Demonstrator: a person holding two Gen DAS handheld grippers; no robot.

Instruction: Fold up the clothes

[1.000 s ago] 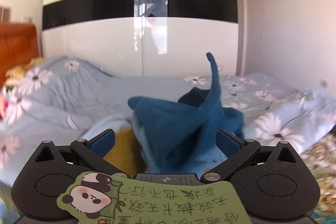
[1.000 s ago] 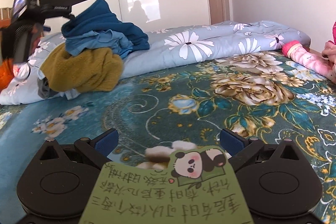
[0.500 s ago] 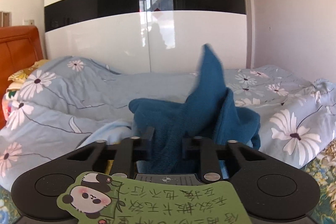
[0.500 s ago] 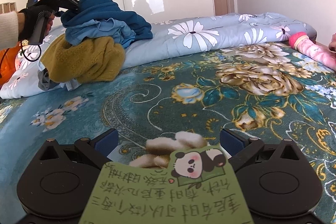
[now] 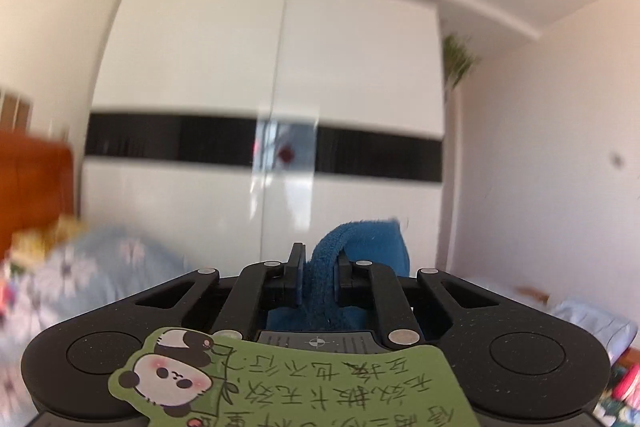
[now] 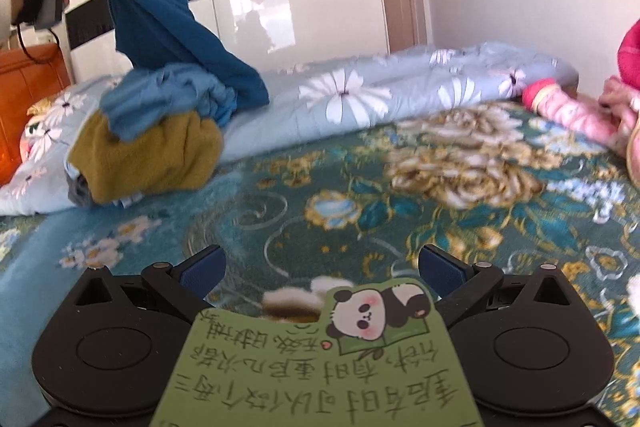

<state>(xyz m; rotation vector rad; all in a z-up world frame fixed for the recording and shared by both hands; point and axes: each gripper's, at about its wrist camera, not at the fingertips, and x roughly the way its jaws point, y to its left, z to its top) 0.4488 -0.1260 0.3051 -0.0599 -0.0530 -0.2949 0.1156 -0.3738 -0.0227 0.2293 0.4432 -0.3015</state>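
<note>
Left gripper [image 5: 318, 281] clamps the dark blue garment [image 6: 160, 23], raised above the clothes pile [image 6: 152, 143] on the bed [image 6: 360, 195]; lower end probably touching the pile. Right gripper [image 6: 320, 267] spread wide, holding nothing.

Black hand-held gripper [image 6: 320, 269], blue pads [image 6: 202, 269]

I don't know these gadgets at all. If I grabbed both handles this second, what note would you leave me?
Left tool: shut on the dark blue garment, held up above the pile with its lower end trailing there.
Right tool: open, holding nothing, low over the flowered bedspread.
Pile: light blue garment on top of the mustard sweater, against the daisy quilt.
Done: one garment picked.
Left: spread it on the bedspread, fold it, then the others.
</note>
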